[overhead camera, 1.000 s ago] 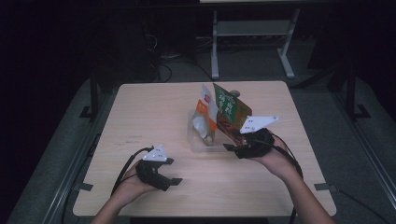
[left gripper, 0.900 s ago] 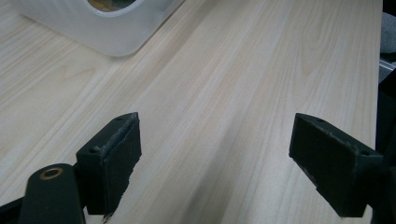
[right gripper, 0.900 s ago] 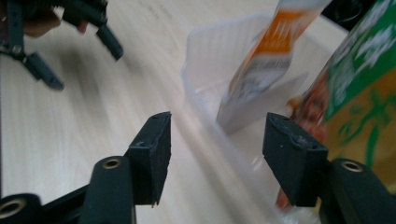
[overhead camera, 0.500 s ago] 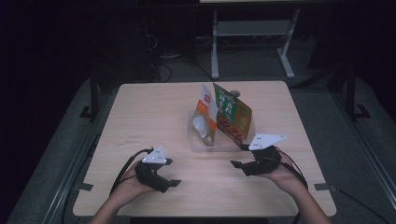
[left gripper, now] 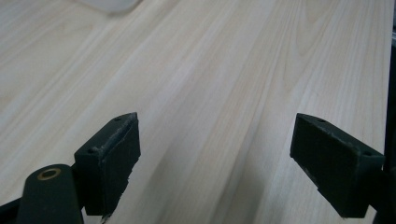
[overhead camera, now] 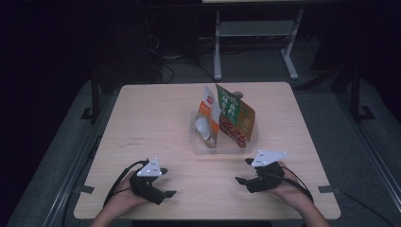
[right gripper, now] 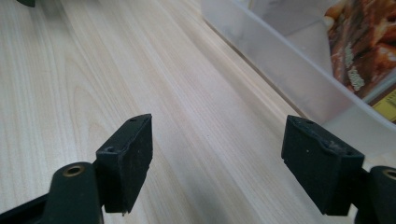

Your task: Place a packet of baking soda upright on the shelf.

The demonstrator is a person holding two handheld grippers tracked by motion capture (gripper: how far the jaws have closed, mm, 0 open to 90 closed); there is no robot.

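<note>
My right gripper [overhead camera: 246, 171] nearer clear tub [overhead camera: 226, 142]; tub lies just ahead-left, pouches [overhead camera: 229, 120] upright inside. Both grippers wide open, empty. Left gripper [overhead camera: 163, 187] well apart.

table [overhead camera: 156, 118] left half: open | clear bin [overhead camera: 222, 144] with pouches [overhead camera: 227, 116]: blocks centre-right

Two pouches [overhead camera: 229, 116] (upright), one clear tray [overhead camera: 196, 142], two hand-held grippers [overhead camera: 166, 189].
</note>
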